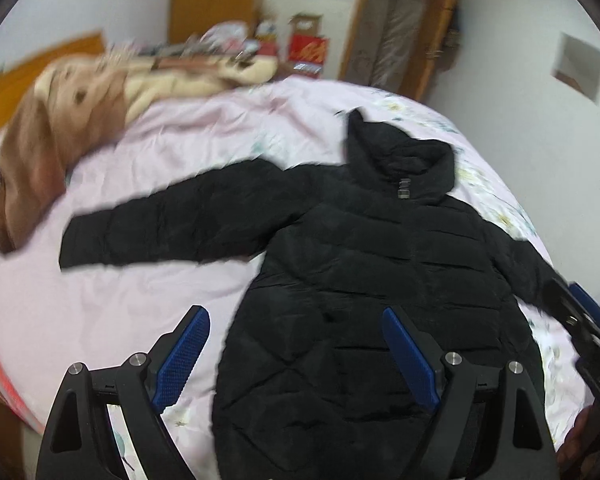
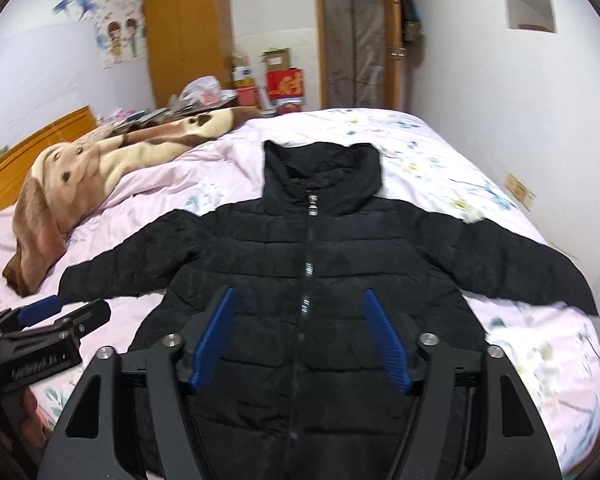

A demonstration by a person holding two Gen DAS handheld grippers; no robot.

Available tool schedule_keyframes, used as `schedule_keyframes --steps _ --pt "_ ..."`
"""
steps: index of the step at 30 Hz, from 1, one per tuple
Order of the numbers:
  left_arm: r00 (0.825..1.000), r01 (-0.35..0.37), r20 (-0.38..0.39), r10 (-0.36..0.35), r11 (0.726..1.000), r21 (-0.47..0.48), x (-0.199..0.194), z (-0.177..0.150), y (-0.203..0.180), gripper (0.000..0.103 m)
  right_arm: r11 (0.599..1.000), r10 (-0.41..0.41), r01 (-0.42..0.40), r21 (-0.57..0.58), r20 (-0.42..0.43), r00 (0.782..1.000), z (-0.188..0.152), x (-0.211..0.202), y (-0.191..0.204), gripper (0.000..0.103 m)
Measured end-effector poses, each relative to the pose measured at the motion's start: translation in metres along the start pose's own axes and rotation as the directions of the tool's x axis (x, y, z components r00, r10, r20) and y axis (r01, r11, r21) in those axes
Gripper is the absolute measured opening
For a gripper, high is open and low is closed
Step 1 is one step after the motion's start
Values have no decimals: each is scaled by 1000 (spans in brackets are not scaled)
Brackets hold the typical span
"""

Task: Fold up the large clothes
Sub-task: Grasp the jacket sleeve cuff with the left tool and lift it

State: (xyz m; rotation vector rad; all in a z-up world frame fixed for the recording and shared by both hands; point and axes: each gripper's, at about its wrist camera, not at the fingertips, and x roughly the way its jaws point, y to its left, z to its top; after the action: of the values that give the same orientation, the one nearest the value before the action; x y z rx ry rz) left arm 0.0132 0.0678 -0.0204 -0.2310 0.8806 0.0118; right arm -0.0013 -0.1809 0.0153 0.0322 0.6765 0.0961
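Note:
A black hooded puffer jacket (image 2: 300, 256) lies flat and zipped on the pink bed, both sleeves spread out, hood toward the far side. It also shows in the left wrist view (image 1: 360, 264). My left gripper (image 1: 296, 316) is open and empty above the jacket's lower left hem; it also shows at the left edge of the right wrist view (image 2: 44, 312). My right gripper (image 2: 300, 300) is open and empty over the jacket's lower front, astride the zip; it appears at the right edge of the left wrist view (image 1: 580, 312).
A brown and cream plush blanket (image 2: 80, 172) is heaped at the bed's left near the wooden headboard (image 2: 40, 136). The pink floral bedsheet (image 2: 440, 160) surrounds the jacket. Boxes (image 2: 284, 80), a wardrobe (image 2: 188, 36) and a door (image 2: 356, 40) stand beyond the bed.

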Motion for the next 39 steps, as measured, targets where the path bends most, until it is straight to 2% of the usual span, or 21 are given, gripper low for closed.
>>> schedule_keyframes --steps 3,8,13,17,18,20,24,26,28,31,35,39 --pt "996 -83 7 84 994 -75 18 8 47 89 998 57 -56 -21 22 998 4 16 14 73" --pt "990 -143 -12 144 967 -212 42 15 114 102 992 114 -114 -46 8 993 13 53 37 74" --pt "992 -121 -21 121 938 -325 64 22 174 102 987 135 -135 -93 3 991 19 82 57 74" --pt "997 -81 -44 68 879 -471 96 25 229 102 981 155 -157 -115 -25 988 22 106 72 74" --pt "996 -90 -62 68 856 -509 107 25 244 102 979 161 -163 -118 -30 987 22 111 76 74" --pt "996 -89 -70 60 832 -547 122 24 261 102 976 175 -179 -126 -43 984 21 122 83 74" --pt "994 -83 -104 26 804 -588 156 24 283 93 968 194 -203 -149 -72 978 17 141 97 74" --pt "995 -65 -95 6 770 -635 168 22 294 93 963 203 -216 -163 -93 975 15 152 104 74" --pt "995 -83 -98 22 728 -681 177 21 305 93 958 216 -230 -172 -99 971 14 157 109 74" --pt "997 -74 -67 38 696 -714 186 26 313 93 950 224 -241 -196 -105 969 14 165 118 74" --pt "998 -67 -53 42 678 -732 198 37 316 93 945 234 -253 -207 -109 966 13 171 124 74" --pt "997 -71 -41 61 645 -761 201 38 320 93 943 241 -259 -208 -110 964 11 175 126 74"
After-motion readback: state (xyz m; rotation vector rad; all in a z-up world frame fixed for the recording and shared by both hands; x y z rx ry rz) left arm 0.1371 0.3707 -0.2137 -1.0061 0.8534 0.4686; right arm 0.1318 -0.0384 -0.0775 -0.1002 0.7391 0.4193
